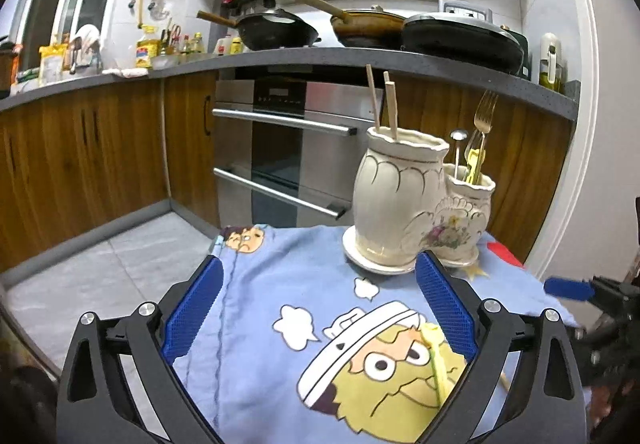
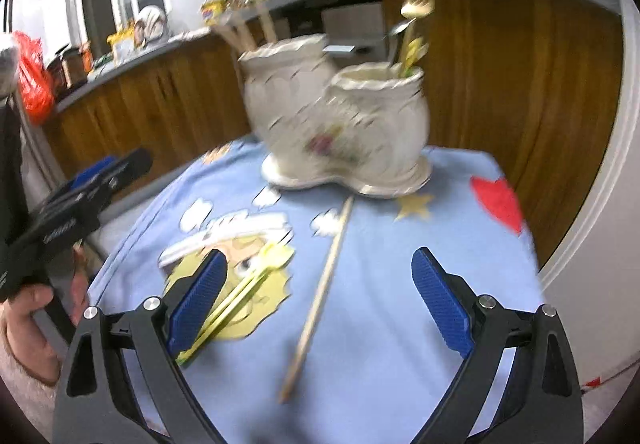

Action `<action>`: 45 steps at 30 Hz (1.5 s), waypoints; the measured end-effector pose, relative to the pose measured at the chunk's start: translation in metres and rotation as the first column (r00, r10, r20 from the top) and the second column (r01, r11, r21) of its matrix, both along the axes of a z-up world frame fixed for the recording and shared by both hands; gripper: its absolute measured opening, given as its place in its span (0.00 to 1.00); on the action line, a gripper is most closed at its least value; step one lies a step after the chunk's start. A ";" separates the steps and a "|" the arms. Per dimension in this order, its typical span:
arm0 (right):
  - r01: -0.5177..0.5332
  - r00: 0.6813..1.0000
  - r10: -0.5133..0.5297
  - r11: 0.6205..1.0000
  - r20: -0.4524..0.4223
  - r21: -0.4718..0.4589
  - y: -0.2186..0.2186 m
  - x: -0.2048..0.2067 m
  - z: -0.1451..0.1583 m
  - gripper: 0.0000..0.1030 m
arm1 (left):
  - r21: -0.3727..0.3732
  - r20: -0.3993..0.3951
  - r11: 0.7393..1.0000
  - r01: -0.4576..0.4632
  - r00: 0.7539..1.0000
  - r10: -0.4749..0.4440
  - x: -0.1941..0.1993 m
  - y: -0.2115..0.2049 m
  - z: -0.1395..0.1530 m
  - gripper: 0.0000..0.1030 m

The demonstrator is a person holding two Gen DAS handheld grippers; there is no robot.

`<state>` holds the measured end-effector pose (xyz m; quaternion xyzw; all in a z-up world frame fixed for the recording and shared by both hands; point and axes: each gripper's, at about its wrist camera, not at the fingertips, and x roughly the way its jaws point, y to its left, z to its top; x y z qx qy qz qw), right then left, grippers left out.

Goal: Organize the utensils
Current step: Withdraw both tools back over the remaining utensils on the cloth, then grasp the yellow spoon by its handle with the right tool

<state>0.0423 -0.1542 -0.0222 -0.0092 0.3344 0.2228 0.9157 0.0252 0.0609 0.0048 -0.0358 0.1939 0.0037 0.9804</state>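
Note:
A cream double-vase utensil holder [image 1: 404,203] stands at the far side of the blue cartoon cloth [image 1: 280,284]. Its tall pot holds wooden chopsticks [image 1: 390,103]; its small pot holds a gold fork [image 1: 482,115] and a spoon [image 1: 458,135]. In the right wrist view the holder [image 2: 340,123] is blurred. A loose wooden chopstick [image 2: 320,296] and a yellow-green utensil [image 2: 248,284] lie on the cloth. My left gripper [image 1: 318,284] is open and empty above the cloth. My right gripper [image 2: 316,276] is open and empty, over the loose chopstick.
The table is small; its edges drop to a grey tiled floor [image 1: 100,264] on the left. Wooden cabinets [image 1: 100,147], an oven [image 1: 280,147] and a counter with pans [image 1: 360,27] stand behind. A white door frame [image 2: 600,203] is at the right.

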 end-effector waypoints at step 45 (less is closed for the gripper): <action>0.018 0.998 -0.016 0.999 -0.055 0.035 -0.008 0.004 0.008 0.10 | -0.060 -0.152 0.995 0.080 0.984 -0.089 0.013 -0.020 -0.011 0.94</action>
